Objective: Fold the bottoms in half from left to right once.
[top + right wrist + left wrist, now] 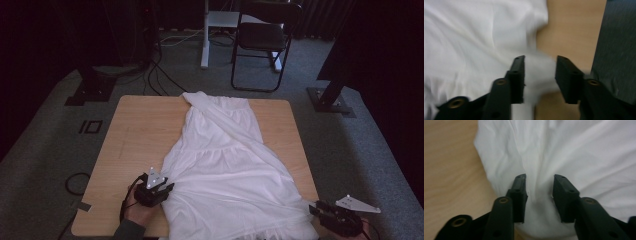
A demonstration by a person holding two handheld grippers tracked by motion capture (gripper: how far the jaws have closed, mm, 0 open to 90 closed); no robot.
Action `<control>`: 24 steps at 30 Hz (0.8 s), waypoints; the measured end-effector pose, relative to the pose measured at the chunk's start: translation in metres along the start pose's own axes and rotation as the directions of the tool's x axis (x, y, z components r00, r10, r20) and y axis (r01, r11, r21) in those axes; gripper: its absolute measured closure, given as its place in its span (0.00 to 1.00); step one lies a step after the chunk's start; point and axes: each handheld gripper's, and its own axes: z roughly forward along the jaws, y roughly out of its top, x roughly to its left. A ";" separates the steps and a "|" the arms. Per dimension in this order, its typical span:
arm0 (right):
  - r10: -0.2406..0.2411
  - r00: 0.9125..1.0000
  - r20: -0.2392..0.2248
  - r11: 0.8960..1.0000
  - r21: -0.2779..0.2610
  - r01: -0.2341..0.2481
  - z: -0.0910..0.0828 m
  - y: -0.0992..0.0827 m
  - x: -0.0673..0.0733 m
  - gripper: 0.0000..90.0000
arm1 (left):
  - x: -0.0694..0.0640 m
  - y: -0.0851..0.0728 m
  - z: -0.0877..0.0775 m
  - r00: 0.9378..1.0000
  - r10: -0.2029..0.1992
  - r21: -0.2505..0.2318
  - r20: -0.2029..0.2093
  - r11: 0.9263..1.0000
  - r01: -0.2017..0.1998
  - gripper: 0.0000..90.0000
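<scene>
A white tiered dress [225, 160] lies spread lengthwise on the wooden table [140, 130], its narrow top at the far edge and its wide hem toward me. My left gripper [167, 186] sits at the hem's left edge. In the left gripper view its jaws [540, 176] hold a bunched ridge of the dress [574, 150], with creases running into the gap. My right gripper [314, 209] is at the table's near right corner, where the hem is drawn out to it. In the right gripper view a blurred tuft of the dress [474, 30] fills the gap of that gripper [540, 57].
Bare wood [449, 170] lies left of the dress. The table's right edge and grey carpet [619, 37] are close to my right gripper. Beyond the table stand a black folding chair [262, 40], a white post [205, 35] and two black stand bases [90, 90] [332, 100].
</scene>
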 end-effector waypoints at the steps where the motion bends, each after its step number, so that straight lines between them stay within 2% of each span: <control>1: -0.008 1.000 -0.009 0.999 -0.031 0.008 0.001 0.008 0.001 0.58 | 0.001 0.004 0.000 1.000 0.001 -0.012 -0.004 1.000 -0.001 0.67; 4: -0.050 0.999 -0.017 0.996 -0.076 0.048 0.016 0.036 0.005 0.54 | 0.009 0.020 0.009 1.000 0.008 -0.031 -0.028 0.999 -0.009 0.62; 5: -0.050 0.999 -0.017 0.996 -0.076 0.048 0.016 0.036 0.005 0.54 | 0.009 0.020 0.009 1.000 0.008 -0.031 -0.028 0.999 -0.009 0.60; 6: -0.069 0.997 -0.015 0.995 -0.079 0.068 0.027 0.048 0.008 0.54 | 0.013 0.028 0.016 1.000 0.004 -0.032 -0.026 0.999 -0.005 0.60; 7: -0.112 0.994 -0.018 0.991 -0.079 0.110 0.053 0.075 0.014 0.53 | 0.016 0.037 0.025 1.000 0.002 -0.028 -0.022 1.000 -0.002 0.58; 8: -0.131 0.991 -0.029 0.989 -0.077 0.128 0.063 0.082 0.015 0.53 | 0.018 0.042 0.030 1.000 0.013 -0.023 -0.024 1.000 -0.013 0.57; 9: -0.131 0.991 -0.029 0.989 -0.077 0.128 0.063 0.082 0.015 0.53 | 0.018 0.042 0.030 1.000 0.013 -0.023 -0.024 1.000 -0.013 0.56; 10: -0.144 0.989 -0.043 0.987 -0.076 0.141 0.075 0.092 0.018 0.53 | 0.021 0.050 0.042 1.000 0.012 -0.010 -0.027 1.000 -0.013 0.56; 11: -0.170 0.984 -0.062 0.984 -0.063 0.166 0.100 0.110 0.023 0.53 | 0.023 0.052 0.048 1.000 0.007 -0.005 -0.026 1.000 -0.007 0.56; 14: -0.202 0.977 -0.066 0.979 -0.043 0.200 0.134 0.131 0.030 0.53 | 0.024 0.055 0.065 1.000 -0.009 0.020 -0.004 1.000 0.009 0.56; 18: -0.216 0.974 -0.073 0.976 -0.029 0.214 0.168 0.152 0.036 0.51 | 0.015 0.054 0.077 0.999 0.031 0.047 0.020 0.998 -0.032 0.56; 20: -0.217 0.973 -0.073 0.976 -0.014 0.217 0.184 0.162 0.038 0.49 | 0.012 0.053 0.082 0.999 0.036 0.061 0.021 0.997 -0.038 0.58; 22: -0.226 0.972 -0.068 0.974 0.005 0.227 0.201 0.171 0.040 0.48 | 0.011 0.051 0.085 0.999 0.037 0.085 0.018 0.996 -0.039 0.64; 24: -0.236 0.968 -0.079 0.971 0.026 0.239 0.219 0.179 0.044 0.45 | 0.011 0.049 0.087 0.999 0.043 0.111 0.027 0.993 -0.045 0.77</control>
